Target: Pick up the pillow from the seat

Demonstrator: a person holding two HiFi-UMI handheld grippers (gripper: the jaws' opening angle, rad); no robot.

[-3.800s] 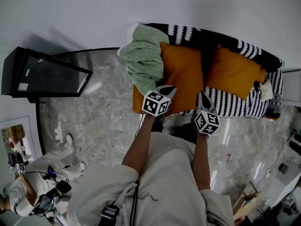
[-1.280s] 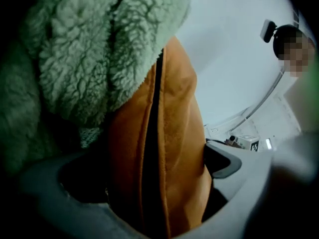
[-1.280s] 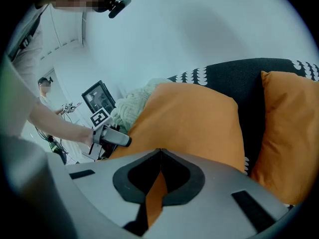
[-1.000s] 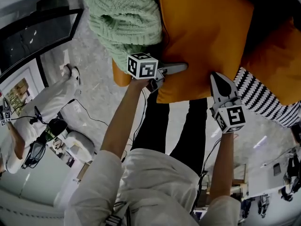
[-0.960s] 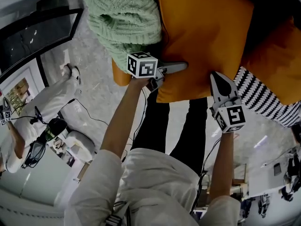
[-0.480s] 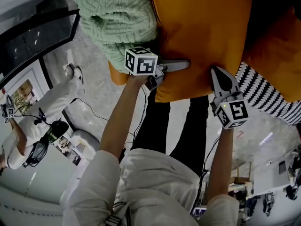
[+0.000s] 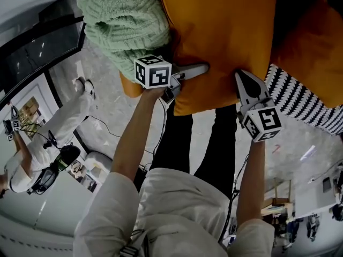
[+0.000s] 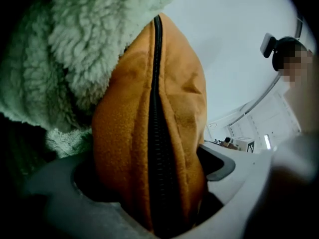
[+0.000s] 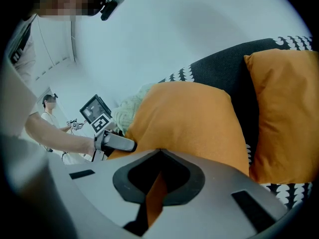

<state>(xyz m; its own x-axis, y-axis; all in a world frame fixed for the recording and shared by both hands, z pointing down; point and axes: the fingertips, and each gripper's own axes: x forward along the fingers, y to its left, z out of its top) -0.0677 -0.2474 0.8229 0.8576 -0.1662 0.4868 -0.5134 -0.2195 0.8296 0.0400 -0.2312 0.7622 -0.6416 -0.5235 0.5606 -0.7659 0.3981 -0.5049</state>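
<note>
Orange pillow (image 7: 220, 36): lies on the black-and-white seat (image 7: 300, 98) with its near edge toward the person and both tools at that edge. It does not look lifted yet.
Left tool (image 7: 202, 68): its jaws have just been closing and now clasp the thick zippered edge (image 8: 155, 133). Fabric touches both sides, but the hold looks light, so the bulky stuffing could squeeze out once weight comes on.
Right tool (image 7: 239, 79): clenched on only a thin fold of the cover. That pinch could slip or strain the cloth.
Uneven lift: if either hold fails, the pillow swings and drops.
Green blanket (image 7: 123, 20): rests against the pillow's left side and may be dragged off the seat.
Second pillow (image 7: 305, 42): sits just beside it and could topple.
</note>
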